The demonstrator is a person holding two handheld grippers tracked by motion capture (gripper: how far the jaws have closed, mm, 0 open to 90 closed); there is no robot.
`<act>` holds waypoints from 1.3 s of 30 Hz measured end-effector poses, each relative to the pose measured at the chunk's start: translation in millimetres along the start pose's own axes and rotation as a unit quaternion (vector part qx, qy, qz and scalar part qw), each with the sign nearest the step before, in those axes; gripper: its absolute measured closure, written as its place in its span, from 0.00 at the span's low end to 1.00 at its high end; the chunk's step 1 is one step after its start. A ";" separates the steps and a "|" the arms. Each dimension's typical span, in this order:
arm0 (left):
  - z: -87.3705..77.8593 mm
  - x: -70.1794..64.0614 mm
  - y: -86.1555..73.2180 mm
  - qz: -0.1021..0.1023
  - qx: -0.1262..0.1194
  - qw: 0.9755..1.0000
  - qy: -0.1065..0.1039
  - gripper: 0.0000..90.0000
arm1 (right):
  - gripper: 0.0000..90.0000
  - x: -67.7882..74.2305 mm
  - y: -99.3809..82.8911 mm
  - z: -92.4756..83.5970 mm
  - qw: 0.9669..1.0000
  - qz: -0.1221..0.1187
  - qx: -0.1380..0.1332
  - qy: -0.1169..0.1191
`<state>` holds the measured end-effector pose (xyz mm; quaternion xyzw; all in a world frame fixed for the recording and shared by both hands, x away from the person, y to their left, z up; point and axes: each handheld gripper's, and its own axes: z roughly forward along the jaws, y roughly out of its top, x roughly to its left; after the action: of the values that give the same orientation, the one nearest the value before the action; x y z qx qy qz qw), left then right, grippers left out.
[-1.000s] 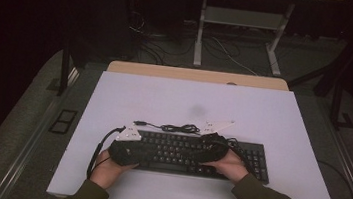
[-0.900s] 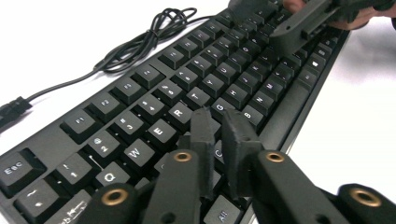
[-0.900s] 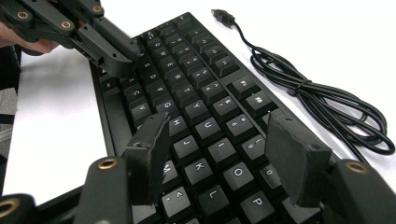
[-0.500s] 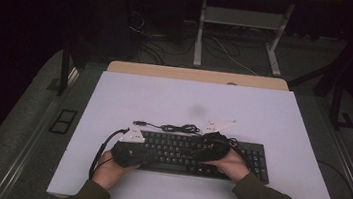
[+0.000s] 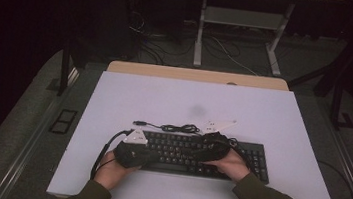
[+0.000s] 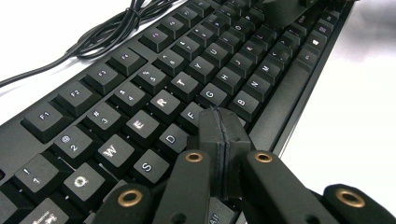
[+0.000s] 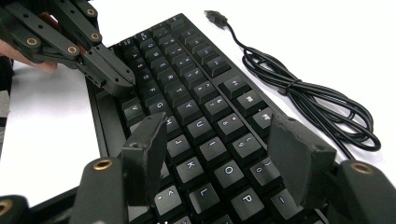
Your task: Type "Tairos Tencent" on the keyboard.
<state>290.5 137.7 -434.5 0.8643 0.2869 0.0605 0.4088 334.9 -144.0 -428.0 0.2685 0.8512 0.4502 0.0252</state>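
Black left tongs [image 6: 219, 140]: pads pressed flat together with nothing between them, the closed tip standing over the lower letter rows of the keyboard [image 6: 187, 88], about at the F, V and C keys; whether the tip touches a cap cannot be told. In the high view these left tongs [image 5: 144, 151] sit at the keyboard's left end, the hand behind them on the white worktop [image 5: 273, 115].

Right tongs [image 7: 217, 154]: jaws parted wide and empty, one pad to either side of the K, O and 9 columns, hovering above the keys without contact. In the high view the right tongs [image 5: 209, 146] lie over the middle of the board.

Keyboard [image 5: 198, 155]: black, full-size, flat on the worktop near the person's edge, long axis running left to right across both hands. It lies directly under both tips, so the coming move is judged to be a short drop rather than a reach.

Nearness: the closed left tip is the lower of the two and seems fitted to press a single key; the open right pair spans several caps.

Cable [image 7: 317, 98]: black, loosely bundled, on the worktop just beyond the keyboard's far edge, its plug [image 7: 215, 17] lying free and unconnected.
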 end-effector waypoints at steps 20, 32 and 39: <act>0.3 -1.0 0.4 -0.001 -0.004 1.000 0.001 0.98 | 0.34 -1.3 -0.4 -0.7 1.000 0.003 -0.001 -0.008; -3.0 0.3 2.7 0.002 -0.010 1.000 0.003 0.98 | 0.25 -1.7 -1.1 -1.9 1.000 0.008 0.000 -0.008; -5.4 3.5 4.6 -0.003 -0.013 1.000 0.008 0.98 | 0.23 -1.3 -2.3 -4.0 1.000 0.010 0.001 -0.018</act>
<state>293.7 141.0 -427.9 0.8573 0.2922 0.0703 0.4179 333.9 -148.7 -427.7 0.2854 0.8481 0.4450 0.0356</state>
